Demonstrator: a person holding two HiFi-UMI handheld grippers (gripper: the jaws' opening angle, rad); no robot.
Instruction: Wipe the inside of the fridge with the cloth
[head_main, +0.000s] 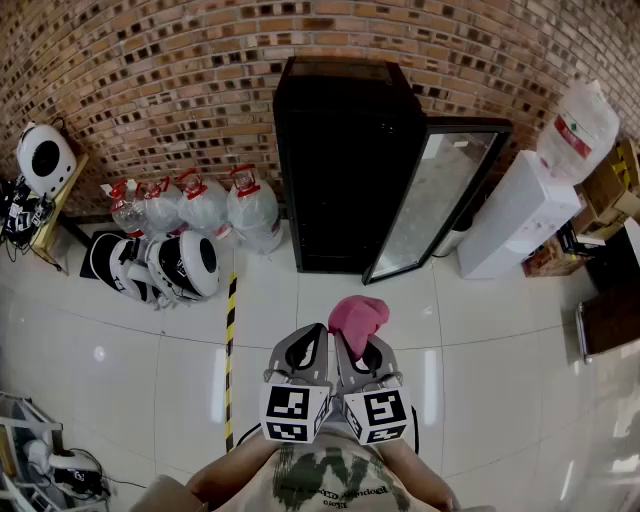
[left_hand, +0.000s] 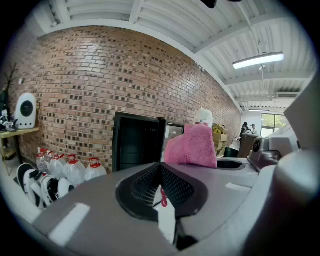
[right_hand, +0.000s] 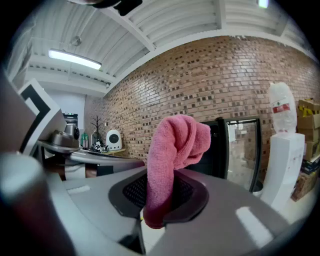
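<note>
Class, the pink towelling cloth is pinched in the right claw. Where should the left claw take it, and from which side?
Take the pink towelling cloth by its bunched, folded-over top, which stands free above the right claw pinching its lower end. Come from the left, probably: the left claw sits close beside it there, its jaws shut.

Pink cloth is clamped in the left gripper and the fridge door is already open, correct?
Not quite: the pink cloth is clamped in the right gripper, not the left, as the right gripper view shows. The left gripper holds no cloth. The fridge door is indeed open.
</note>
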